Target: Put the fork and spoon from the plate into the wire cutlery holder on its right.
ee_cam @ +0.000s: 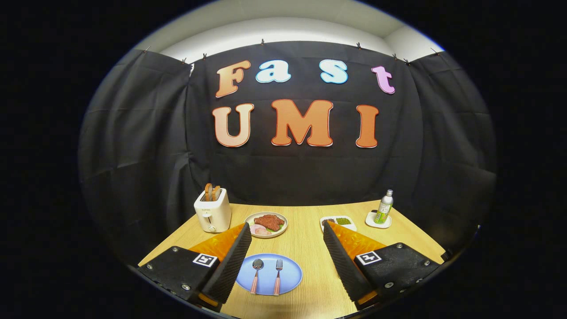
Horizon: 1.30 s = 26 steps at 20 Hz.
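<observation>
The spoon (256, 275) and the fork (277, 276) lie side by side on a blue plate (290, 283), spoon to the left, fork to the right, not touching. Both have their long axes running away from the tongs (287, 232): bowl and tines point toward the booth wall, and the striped handles point back toward the near edge of the table (310, 248). The plate sits between the two fingers, low down, partly hidden by the left one. The tongs are wide open and grip nothing. Beyond the fingertips a plate of meat (266, 224) stands to the left, with a white toaster (212, 210) holding toast beside it. To the right are a small dish (337, 221) and a bottle (384, 207) on a white coaster (378, 221); the bottle's label is too small to read.
</observation>
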{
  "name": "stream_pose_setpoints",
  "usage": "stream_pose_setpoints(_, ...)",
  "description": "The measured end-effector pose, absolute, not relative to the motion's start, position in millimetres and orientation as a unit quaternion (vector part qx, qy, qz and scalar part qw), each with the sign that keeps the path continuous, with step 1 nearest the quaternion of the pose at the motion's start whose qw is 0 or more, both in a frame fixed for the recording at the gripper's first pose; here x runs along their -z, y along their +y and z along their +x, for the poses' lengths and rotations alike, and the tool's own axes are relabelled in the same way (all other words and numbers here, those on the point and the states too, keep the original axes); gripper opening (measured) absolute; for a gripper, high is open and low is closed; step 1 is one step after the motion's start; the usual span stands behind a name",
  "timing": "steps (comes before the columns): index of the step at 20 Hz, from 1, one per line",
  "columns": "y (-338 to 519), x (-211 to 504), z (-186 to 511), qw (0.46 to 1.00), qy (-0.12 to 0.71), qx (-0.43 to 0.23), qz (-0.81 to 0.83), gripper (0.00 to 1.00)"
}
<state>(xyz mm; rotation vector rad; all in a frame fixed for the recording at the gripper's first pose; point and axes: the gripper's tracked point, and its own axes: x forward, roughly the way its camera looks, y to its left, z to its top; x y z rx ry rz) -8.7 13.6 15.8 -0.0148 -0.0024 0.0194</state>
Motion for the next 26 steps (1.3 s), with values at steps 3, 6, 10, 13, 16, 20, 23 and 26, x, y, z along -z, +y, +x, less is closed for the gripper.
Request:
stream_pose_setpoints(3, 16.4, -6.0, -3.1, 1.0, 0.005, -0.013, -0.007, 0.98)
stream_pose_setpoints(6, 20.3, 10.4, 7.1, 1.0, 0.014, -0.02, -0.01, 0.98)
stream_pose_setpoints(10, 21.5, 56.2, 26.9, 0.998, 0.051, -0.026, -0.007, 0.98)
stream_pose_setpoints(13, 20.1, 88.8, 38.9, 0.997, 0.075, -0.025, 0.004, 0.98)
stream_pose_setpoints(16, 16.0, 128.4, 56.7, 0.995, 0.102, -0.019, -0.002, 0.98)
stream_pose_setpoints(20, 20.4, 185.0, 75.5, 0.988, 0.149, -0.026, -0.012, 0.98)
stream_pose_setpoints(23, 26.9, 214.6, 81.1, 0.984, 0.176, -0.032, -0.025, 0.91)
stream_pose_setpoints(26, 28.9, 241.9, 83.6, 0.978, 0.206, -0.031, -0.03, 0.79)
